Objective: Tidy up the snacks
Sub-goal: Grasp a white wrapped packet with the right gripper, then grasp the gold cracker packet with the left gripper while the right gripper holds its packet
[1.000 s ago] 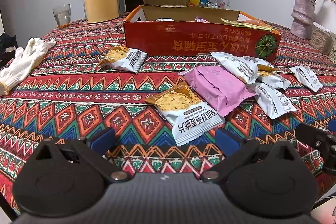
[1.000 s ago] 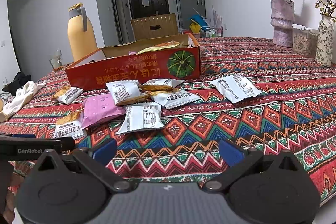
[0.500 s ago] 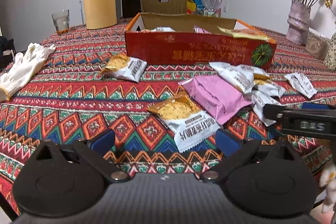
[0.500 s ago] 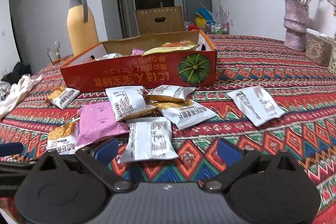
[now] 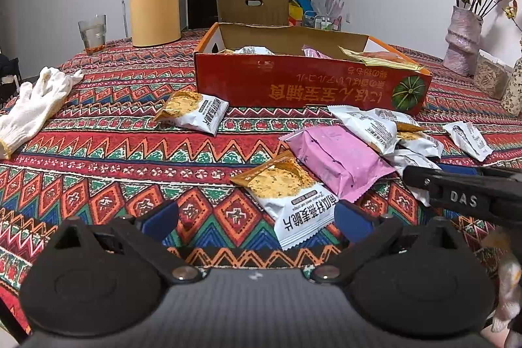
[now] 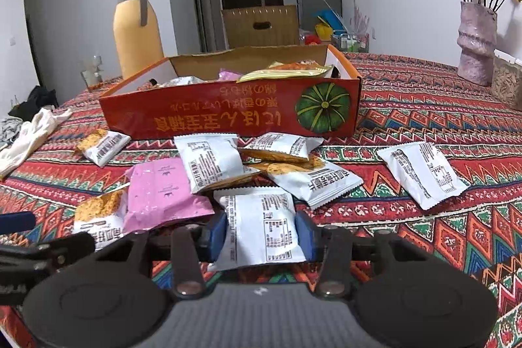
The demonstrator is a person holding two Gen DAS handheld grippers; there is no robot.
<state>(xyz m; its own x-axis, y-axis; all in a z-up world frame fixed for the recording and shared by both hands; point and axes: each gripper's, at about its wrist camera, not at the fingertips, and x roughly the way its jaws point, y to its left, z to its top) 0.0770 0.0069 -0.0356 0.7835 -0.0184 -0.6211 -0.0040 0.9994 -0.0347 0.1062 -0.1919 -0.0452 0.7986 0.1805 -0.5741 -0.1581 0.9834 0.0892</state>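
My right gripper pinches the white snack packet at the bench's near edge, side-on so it lifts flat toward the red box; left gripper wide, empty, over the crisp packet

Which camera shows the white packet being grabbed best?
The right wrist view: the white packet sits between the right gripper pads, label up. In the left wrist view it is mostly hidden behind that gripper's arm.
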